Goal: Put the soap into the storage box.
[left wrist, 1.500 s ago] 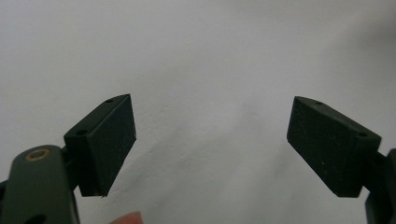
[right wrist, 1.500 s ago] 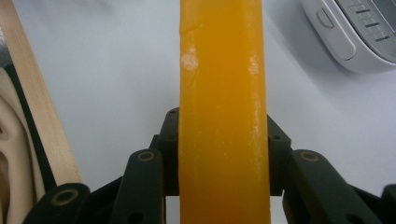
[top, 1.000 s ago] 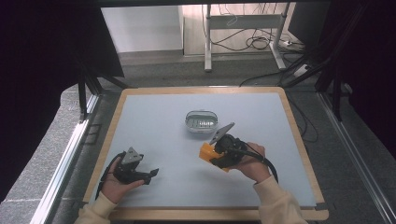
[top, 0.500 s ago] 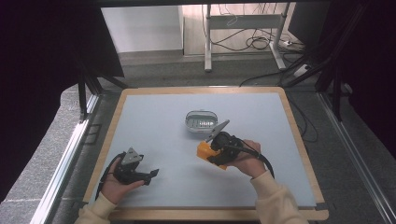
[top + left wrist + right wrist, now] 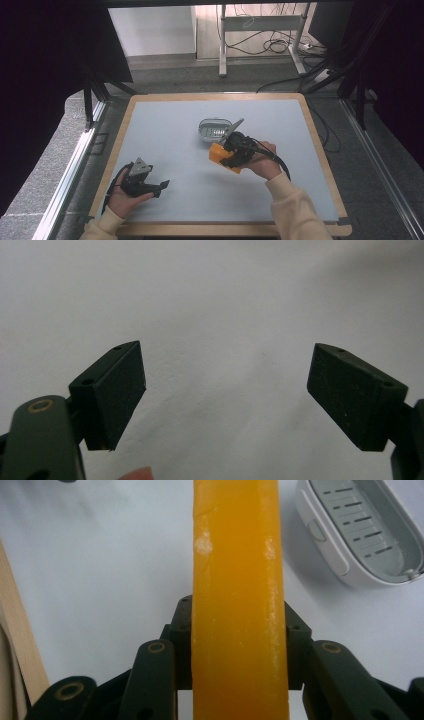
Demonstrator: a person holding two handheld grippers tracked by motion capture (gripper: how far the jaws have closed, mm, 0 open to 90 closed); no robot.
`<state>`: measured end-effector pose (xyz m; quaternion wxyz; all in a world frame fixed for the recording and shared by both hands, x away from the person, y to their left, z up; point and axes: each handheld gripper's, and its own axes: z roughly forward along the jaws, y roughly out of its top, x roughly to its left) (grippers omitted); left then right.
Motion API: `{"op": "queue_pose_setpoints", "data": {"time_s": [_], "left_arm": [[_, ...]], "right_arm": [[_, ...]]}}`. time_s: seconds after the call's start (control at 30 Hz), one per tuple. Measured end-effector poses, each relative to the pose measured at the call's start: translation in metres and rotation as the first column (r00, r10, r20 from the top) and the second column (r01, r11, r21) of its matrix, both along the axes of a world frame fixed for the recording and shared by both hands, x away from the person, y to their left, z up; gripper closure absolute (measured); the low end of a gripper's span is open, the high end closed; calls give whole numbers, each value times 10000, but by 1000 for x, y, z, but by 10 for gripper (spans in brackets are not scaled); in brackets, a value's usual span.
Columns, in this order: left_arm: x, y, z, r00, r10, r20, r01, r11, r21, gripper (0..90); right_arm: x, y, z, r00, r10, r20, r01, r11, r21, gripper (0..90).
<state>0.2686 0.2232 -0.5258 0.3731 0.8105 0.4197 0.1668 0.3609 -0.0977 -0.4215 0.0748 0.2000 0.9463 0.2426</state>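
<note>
The right tool (image 5: 239, 645) is clamped on an orange soap bar (image 5: 239, 580), its two black jaws pressing the bar's long sides, with the bar sticking out well past the pads. In the high view the right tool (image 5: 224, 150) and the soap bar (image 5: 220, 156) are held just above the worktop (image 5: 165, 125), right beside the near edge of the soap dish (image 5: 212, 129). The soap dish is a white oval tray with a grey slotted insert; in the right gripper view the soap dish (image 5: 360, 530) lies off to one side of the bar, close but not touching it. The left tool (image 5: 225, 395) stands wide apart with nothing between its pads. In the high view the left tool (image 5: 157, 186) rests low on the worktop, well apart from the soap dish, toward the person's near left corner.
</note>
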Motion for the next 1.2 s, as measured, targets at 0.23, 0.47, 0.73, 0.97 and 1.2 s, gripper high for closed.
{"op": "queue_pose_setpoints", "data": {"time_s": [0.23,0.47,0.73,0.97,1.2], "left_arm": [[0,0,0,10000,-44,-36,44,10000,57,159],[0,1,0,10000,-60,-40,60,10000,46,159],[0,0,0,10000,-86,-34,86,10000,24,158],[0,0,0,10000,-77,-45,77,10000,19,158],[0,0,-1,10000,-80,-56,80,10000,12,158]], "right_arm": [[10,5,8,10000,-19,4,19,9999,132,619],[19,10,13,10000,34,41,-35,9998,185,619],[26,13,15,9999,102,58,-103,9998,183,619],[33,13,19,9999,139,57,-141,9994,308,619],[40,12,22,9999,79,74,-81,9995,302,620]]}}
